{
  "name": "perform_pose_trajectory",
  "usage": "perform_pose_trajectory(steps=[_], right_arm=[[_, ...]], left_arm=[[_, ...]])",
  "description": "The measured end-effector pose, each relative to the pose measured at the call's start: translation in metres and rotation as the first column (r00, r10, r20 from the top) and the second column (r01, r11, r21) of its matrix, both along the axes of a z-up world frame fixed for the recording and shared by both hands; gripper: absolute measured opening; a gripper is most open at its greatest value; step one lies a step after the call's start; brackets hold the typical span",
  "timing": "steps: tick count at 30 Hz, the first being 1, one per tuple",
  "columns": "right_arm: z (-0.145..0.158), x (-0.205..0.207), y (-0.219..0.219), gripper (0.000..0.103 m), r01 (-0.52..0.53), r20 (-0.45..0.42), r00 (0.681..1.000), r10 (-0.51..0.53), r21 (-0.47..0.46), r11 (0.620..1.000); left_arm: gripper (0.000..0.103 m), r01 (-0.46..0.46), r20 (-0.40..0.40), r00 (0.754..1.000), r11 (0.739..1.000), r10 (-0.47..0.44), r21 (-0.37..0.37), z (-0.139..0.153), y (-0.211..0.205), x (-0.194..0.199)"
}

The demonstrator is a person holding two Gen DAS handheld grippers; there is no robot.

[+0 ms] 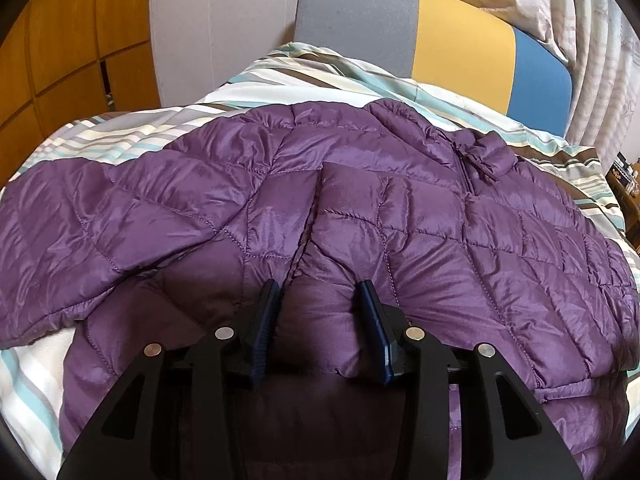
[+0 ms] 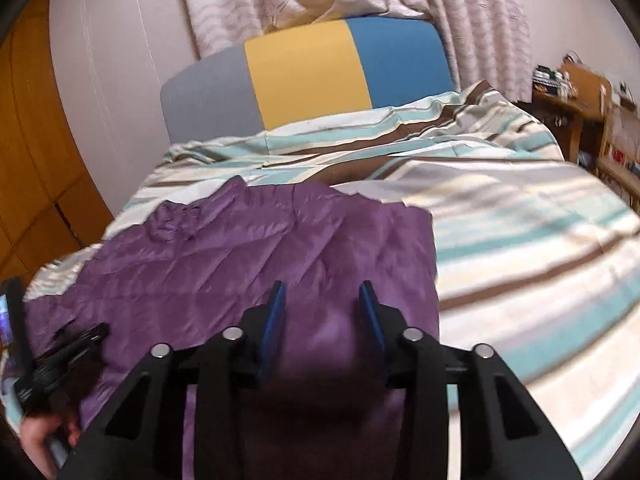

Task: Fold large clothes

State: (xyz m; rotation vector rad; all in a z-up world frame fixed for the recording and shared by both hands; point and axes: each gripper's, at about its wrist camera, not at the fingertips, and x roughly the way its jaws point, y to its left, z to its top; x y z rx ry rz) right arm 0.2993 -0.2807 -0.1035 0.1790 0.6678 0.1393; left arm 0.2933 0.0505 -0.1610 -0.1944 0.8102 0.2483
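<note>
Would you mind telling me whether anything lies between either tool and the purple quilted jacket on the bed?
Nothing visible does. The left tool already pinches a fold of the purple quilted jacket, and the right tool has jacket fabric bunched between its pads.

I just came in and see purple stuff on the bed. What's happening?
A person is folding a purple jacket on the striped bed. Each hand has a hand-held gripper. The left one and the right one both pinch a puffy bunch of the jacket near its front edge. It isn't folded yet.
</note>
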Motion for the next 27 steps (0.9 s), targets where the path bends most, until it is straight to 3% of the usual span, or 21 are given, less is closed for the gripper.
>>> perform_pose_trajectory(steps=[6, 15, 19, 23, 27], right_arm=[[-0.045, 0.064, -0.018, 0.024, 0.057, -0.174, 0.983, -0.058, -0.008, 0.998], [-0.057, 0.066, -0.016, 0.024, 0.061, -0.157, 0.985, -0.068, -0.046, 0.997], [-0.049, 0.064, -0.017, 0.029, 0.055, -0.148, 0.987, -0.061, -0.041, 0.998], [-0.027, 0.037, -0.026, 0.035, 0.054, -0.112, 0.992, -0.052, 0.013, 0.998], [-0.019, 0.003, -0.027, 0.035, 0.068, -0.096, 0.993, -0.069, -0.01, 0.998]], left_arm=[[0.045, 0.006, -0.003, 1.0, 1.0, -0.006, 0.01, -0.002, -0.001, 0.003], [0.048, 0.013, -0.016, 1.0, 0.998, -0.012, 0.055, -0.005, -0.008, 0.008], [0.048, 0.014, -0.019, 1.0, 0.998, -0.012, 0.062, -0.005, -0.009, 0.008], [0.049, 0.014, -0.022, 1.0, 0.998, -0.012, 0.064, -0.005, -0.009, 0.009], [0.049, 0.014, -0.02, 1.0, 0.998, -0.013, 0.059, -0.005, -0.008, 0.009]])
